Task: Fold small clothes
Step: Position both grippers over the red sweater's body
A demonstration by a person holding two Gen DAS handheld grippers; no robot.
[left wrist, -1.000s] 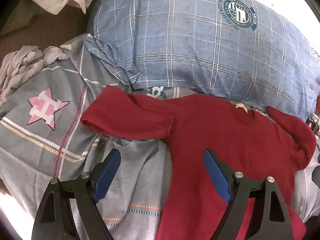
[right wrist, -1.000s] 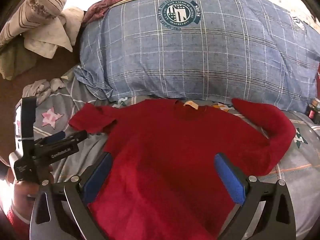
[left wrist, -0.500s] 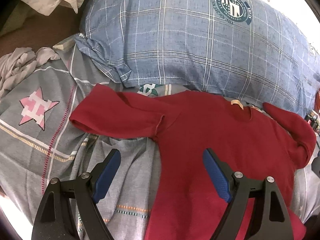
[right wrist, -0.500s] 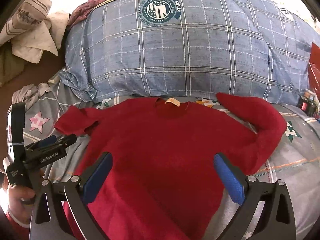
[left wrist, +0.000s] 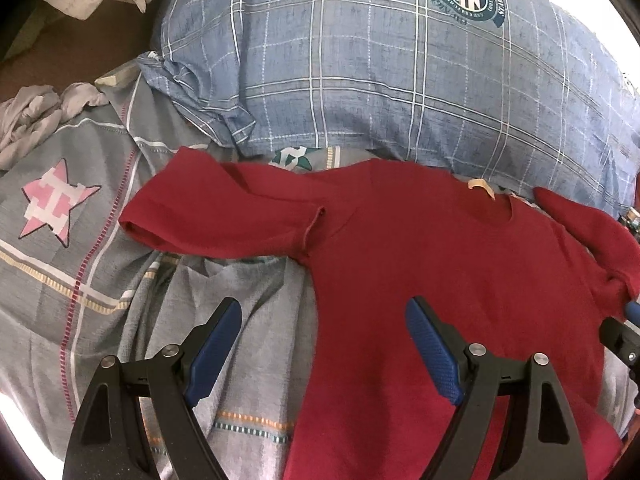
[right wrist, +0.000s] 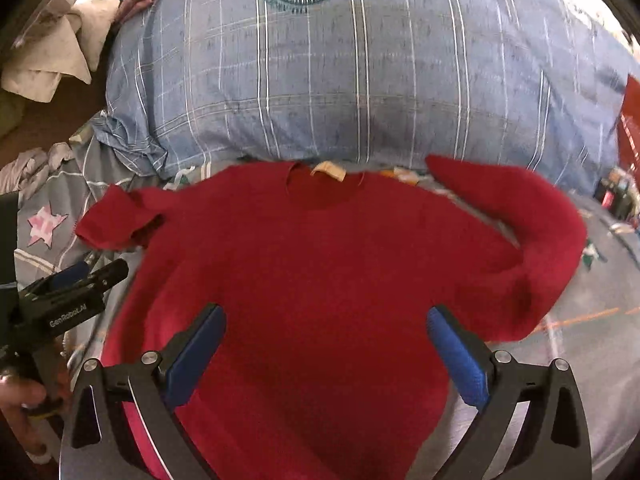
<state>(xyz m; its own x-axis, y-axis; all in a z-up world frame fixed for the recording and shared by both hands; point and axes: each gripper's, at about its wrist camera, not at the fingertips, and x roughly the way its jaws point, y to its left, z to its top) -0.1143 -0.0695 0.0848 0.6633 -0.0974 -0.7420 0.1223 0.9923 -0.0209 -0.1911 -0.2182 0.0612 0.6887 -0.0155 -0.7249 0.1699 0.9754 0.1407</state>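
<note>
A red long-sleeved sweater [left wrist: 432, 264] [right wrist: 320, 264] lies face up on the grey bed sheet, its collar toward the pillow. The garment's left sleeve [left wrist: 216, 216] is folded short and points left. Its right sleeve [right wrist: 532, 232] curls up and back toward the pillow. My left gripper [left wrist: 324, 320] hovers open over the sweater's left edge, one finger above the sheet, the other above the red cloth. Above the sweater's lower middle my right gripper [right wrist: 324, 324] stands open and holds nothing. The left gripper [right wrist: 76, 280] also shows in the right wrist view, held by a hand [right wrist: 20, 400].
A big blue checked pillow [left wrist: 380, 72] [right wrist: 360, 68] lies right behind the collar. The grey sheet [left wrist: 80, 248] carries a pink star print [left wrist: 56, 204]. Crumpled pale cloths [left wrist: 32, 116] sit at the far left. Small items [right wrist: 616, 196] lie at the right edge.
Both grippers have shifted so the sweater and pillow sit further left and nearer in the right wrist view. The sweater itself has not moved. Both jaws stayed open.
</note>
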